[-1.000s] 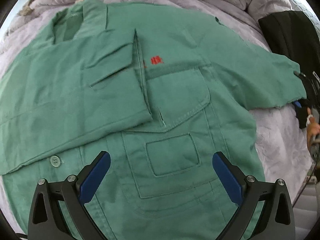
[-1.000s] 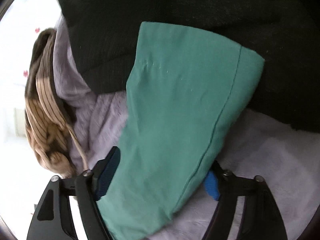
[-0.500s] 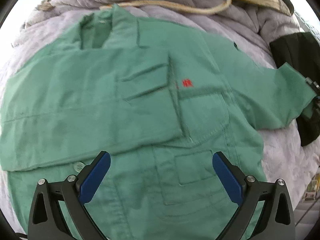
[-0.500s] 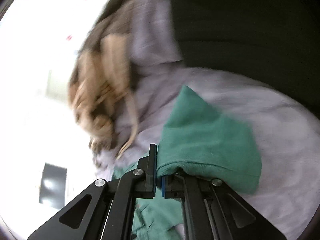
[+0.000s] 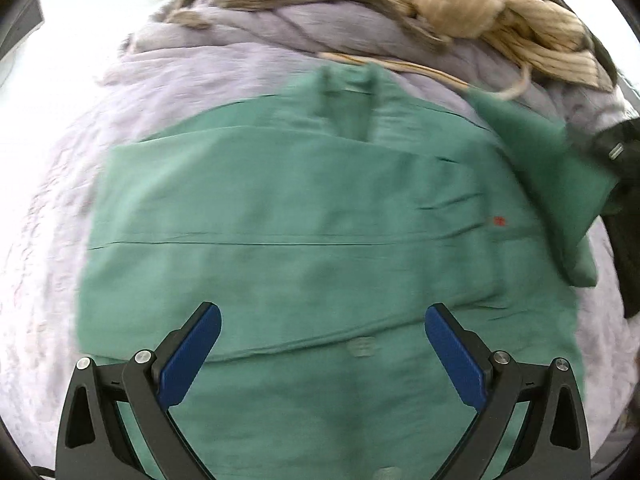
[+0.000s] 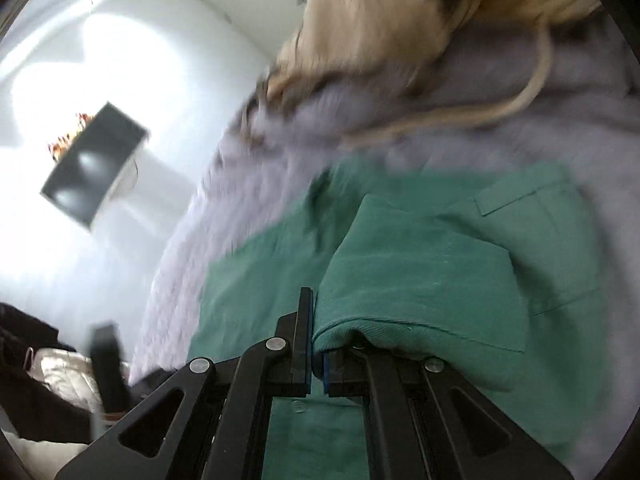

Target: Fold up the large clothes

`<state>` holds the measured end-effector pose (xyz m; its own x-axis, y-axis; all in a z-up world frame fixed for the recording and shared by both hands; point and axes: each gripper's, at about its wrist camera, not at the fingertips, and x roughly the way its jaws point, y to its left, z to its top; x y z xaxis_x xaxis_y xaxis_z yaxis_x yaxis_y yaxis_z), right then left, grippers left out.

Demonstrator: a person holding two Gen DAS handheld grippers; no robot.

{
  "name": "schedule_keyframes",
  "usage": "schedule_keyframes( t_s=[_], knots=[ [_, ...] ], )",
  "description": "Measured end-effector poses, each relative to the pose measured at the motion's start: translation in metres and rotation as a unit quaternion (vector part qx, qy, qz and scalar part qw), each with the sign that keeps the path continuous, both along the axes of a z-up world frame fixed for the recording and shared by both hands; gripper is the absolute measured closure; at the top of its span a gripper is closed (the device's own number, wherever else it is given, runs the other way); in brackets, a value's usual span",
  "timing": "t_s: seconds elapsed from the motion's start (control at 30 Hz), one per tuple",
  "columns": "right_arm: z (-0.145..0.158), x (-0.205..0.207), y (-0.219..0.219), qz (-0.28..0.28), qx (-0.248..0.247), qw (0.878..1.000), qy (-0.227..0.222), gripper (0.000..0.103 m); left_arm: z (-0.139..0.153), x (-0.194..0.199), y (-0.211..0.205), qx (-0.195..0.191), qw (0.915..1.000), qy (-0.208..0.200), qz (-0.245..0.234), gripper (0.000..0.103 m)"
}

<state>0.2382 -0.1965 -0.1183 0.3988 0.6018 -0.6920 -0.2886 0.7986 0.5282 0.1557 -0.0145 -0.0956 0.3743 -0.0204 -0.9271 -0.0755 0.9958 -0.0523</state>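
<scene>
A green work shirt (image 5: 304, 240) lies face up on a lilac blanket (image 5: 52, 240), collar at the far side, one sleeve folded flat across the chest. My left gripper (image 5: 320, 340) hovers open above the shirt's lower front, nothing between its blue pads. The other sleeve (image 5: 560, 168) is lifted at the right and hangs over the shirt's body. In the right wrist view my right gripper (image 6: 318, 344) is shut on that sleeve's cuff (image 6: 420, 296), which drapes over its right finger above the shirt (image 6: 248, 292).
A tan striped garment (image 5: 460, 12) with a cord lies bunched on the blanket's far edge. In the right wrist view a dark tray-like object (image 6: 94, 164) stands on the pale floor to the left, with dark and cream clothing (image 6: 44, 384) at the lower left.
My right gripper closed on the green sleeve's cuff and carried it from the black garment over onto the shirt. The left gripper shifted left, staying open.
</scene>
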Motion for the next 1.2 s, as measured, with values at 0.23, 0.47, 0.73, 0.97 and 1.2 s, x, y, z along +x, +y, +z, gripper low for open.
schedule_keyframes(
  t_s=[0.23, 0.47, 0.73, 0.97, 1.2],
  knots=[
    [-0.079, -0.010, 0.030, -0.041, -0.044, 0.993, 0.099, 0.085, -0.006, -0.013, 0.062, 0.017, 0.9993, -0.004, 0.032, 0.001],
    [-0.068, -0.035, -0.040, -0.179, 0.057, 0.973, 0.132, 0.044, -0.010, -0.028, 0.085, -0.011, 0.9988, -0.003, 0.047, 0.001],
    [-0.027, -0.007, -0.007, -0.162, 0.001, 0.985, 0.054, 0.095, -0.006, -0.041, 0.099, -0.019, 0.9978, -0.010, 0.063, 0.001],
    [-0.036, -0.016, 0.129, 0.060, -0.118, 0.991, 0.030, 0.087, -0.004, -0.052, 0.130, -0.002, 0.9942, -0.010, 0.107, 0.001],
    [-0.052, -0.051, 0.117, 0.081, -0.094, 0.989, 0.076, 0.051, -0.003, -0.059, 0.140, -0.007, 0.9938, -0.006, 0.111, 0.001]
  ],
)
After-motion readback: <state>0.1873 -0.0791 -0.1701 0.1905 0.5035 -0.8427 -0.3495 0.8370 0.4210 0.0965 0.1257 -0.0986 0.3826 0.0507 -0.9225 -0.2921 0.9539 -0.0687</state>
